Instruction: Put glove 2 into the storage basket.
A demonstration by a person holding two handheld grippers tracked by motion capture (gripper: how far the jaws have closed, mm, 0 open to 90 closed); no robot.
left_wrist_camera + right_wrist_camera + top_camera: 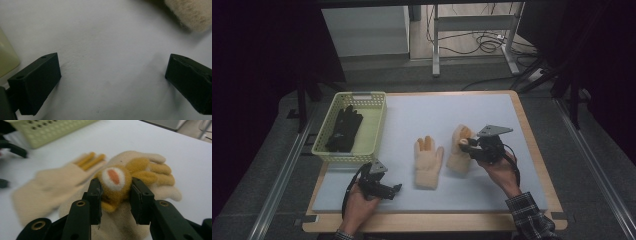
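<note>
- Surface: pale grey-white mat [462, 112] on a wooden table [532, 145]; wood shows as a border at the right & front edges. Mat looks soft, w/ faint creases in left gripper view.
- Room: dark at both sides. Past the far table edge a grey floor, white desk legs [435, 45] & loose cables [484, 42]. Metal rails [282, 175] run along the floor on both sides of the table.
- Basket [374, 130], pale yellow-green, perforated, at far-left corner of mat. Black glove [344, 127] lies inside it.
- Cream glove [428, 161] lies flat mid-mat, fingers pointing away from the person, orange-yellow tips on two fingers.
- 2nd cream glove [457, 150] just right of the first, apart from it. Right gripper view: it carries a fuzzy orange-yellow patch w/ a white & orange spot [114, 178].
- Right gripper [466, 145] sits at the 2nd glove; jaws narrow, clamped on that fuzzy patch from both sides, glove resting on mat under it.
- Left gripper [394, 190] near front-left of mat, below basket, left of the 1st glove. Jaws spread wide, nothing between them, just bare mat; low over mat, contact unclear.
- Left gripper view: corner of basket at left edge, bit of cream glove at top right.
- Plaid sleeve [529, 215] on right forearm.
</note>
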